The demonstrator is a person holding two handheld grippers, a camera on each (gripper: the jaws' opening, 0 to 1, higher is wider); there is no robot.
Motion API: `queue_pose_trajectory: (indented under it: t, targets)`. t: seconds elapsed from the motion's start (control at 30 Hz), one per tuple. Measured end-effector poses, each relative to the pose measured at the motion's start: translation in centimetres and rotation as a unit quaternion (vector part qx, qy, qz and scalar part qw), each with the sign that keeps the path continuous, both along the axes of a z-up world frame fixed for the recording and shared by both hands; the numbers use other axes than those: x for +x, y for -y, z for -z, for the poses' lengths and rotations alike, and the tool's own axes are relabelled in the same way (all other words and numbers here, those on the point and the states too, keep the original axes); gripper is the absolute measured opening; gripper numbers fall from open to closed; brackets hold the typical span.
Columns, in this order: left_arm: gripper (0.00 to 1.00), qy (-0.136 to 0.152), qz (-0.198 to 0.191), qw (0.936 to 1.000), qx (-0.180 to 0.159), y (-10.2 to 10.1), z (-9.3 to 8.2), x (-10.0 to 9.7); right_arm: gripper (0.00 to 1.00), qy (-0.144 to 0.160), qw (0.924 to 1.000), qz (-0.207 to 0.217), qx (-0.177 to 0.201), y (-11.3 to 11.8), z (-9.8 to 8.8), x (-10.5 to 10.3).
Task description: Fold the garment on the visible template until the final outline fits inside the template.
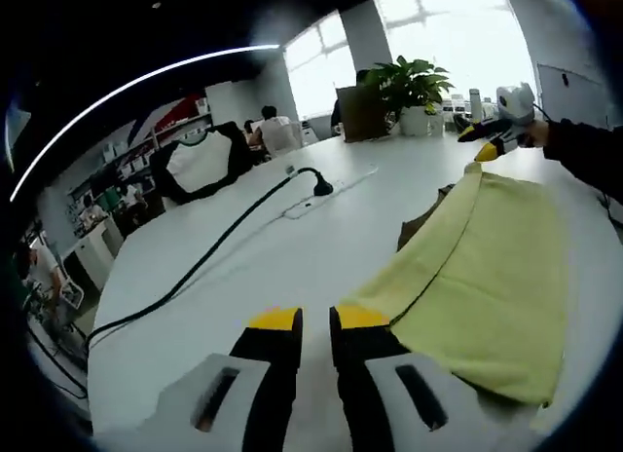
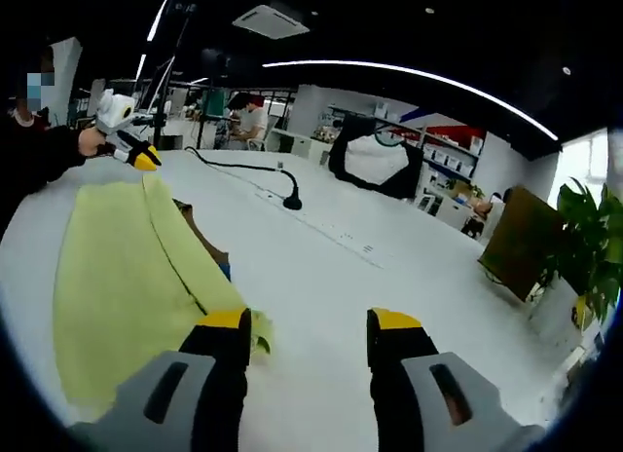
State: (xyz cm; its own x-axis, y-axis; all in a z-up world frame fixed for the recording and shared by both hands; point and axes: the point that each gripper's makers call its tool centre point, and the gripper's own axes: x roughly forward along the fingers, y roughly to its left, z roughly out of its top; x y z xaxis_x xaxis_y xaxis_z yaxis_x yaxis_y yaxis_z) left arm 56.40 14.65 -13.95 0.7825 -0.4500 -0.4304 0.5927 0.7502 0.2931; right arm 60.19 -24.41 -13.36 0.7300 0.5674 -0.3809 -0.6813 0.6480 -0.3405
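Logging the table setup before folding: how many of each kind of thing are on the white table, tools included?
Yellow garment: 1
Brown template: 1
Black cable: 1
Tools: 2, left tool, right tool
Total: 5

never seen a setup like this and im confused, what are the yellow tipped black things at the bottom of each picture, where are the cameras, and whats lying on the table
These are two hand-held grippers, one in each of a person's hands. Each carries a fisheye camera looking forward along its own two yellow-tipped jaws, so each picture is shot from one tool.

In the left gripper view, the left gripper has its jaws close together at the corner of a yellow garment; whether it is actually pinching the cloth is hard to tell. Far across, the other tool shows, held by a hand.

In the right gripper view, the right gripper stands open, one jaw against the garment's near corner.

The garment lies on a white table, partly covering something brown. A black cable also runs across the table.
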Motion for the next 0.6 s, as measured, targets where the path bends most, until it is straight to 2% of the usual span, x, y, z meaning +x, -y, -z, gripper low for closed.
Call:
queue_pose_trajectory:
  t: [0.03,0.07,0.13,0.17,0.23,0.3,0.33,0.37,0.4,0.47,0.53,0.57,0.6]
  targets:
    - [0.23,0.01,0.021,0.9995,0.022,0.2,-0.4,-0.2,0.56,0.007,0.9997,-0.025,-0.007,-0.4,-0.2,-0.4]
    - [0.28,0.013,0.028,0.9991,0.03,0.3,-0.4,-0.2,0.62,0.007,0.9986,-0.051,-0.008,-0.9,-0.3,-1.0]
    - [0.41,0.029,0.012,0.9962,0.081,-0.7,-0.6,0.4,0.64,0.017,0.9963,-0.079,-0.03,-1.2,-0.2,-1.7]
    - [0.44,0.036,0.045,0.9915,0.117,-0.4,-0.3,0.2,0.63,0.018,0.995,-0.089,-0.043,-1.2,0.0,-1.9]
    - [0.46,0.045,0.087,0.9871,0.127,0.6,-0.1,-0.1,0.63,0.016,0.9925,-0.099,-0.07,-1.0,0.6,-2.0]
    - [0.48,0.044,0.13,0.9833,0.12,1.9,0.0,-0.7,0.63,0.015,0.9904,-0.098,-0.097,-0.6,1.1,-1.9]
    - [0.46,0.065,0.156,0.9777,0.125,2.7,-0.4,-0.9,0.65,0.006,0.9928,-0.075,-0.093,-0.3,1.3,-1.4]
    - [0.45,0.081,0.172,0.973,0.131,3.2,-0.6,-1.0,0.64,0.005,0.9927,-0.077,-0.093,-0.3,1.4,-1.3]
    - [0.44,0.082,0.189,0.9674,0.147,3.6,-0.4,-1.2,0.63,0.005,0.9906,-0.086,-0.107,-0.4,1.8,-1.4]
    - [0.45,0.073,0.194,0.9636,0.169,3.7,0.1,-1.3,0.58,0.012,0.9865,-0.09,-0.136,-0.2,2.3,-1.2]
    - [0.45,0.07,0.209,0.9553,0.196,4.1,0.8,-1.5,0.56,0.011,0.9854,-0.097,-0.139,-0.6,2.5,-1.2]
    - [0.46,0.079,0.212,0.9499,0.215,4.2,1.0,-1.4,0.55,0.012,0.9851,-0.101,-0.139,-0.9,2.5,-1.2]
    - [0.47,0.081,0.216,0.9474,0.222,4.3,1.2,-1.4,0.53,0.014,0.9843,-0.106,-0.14,-1.1,2.4,-1.3]
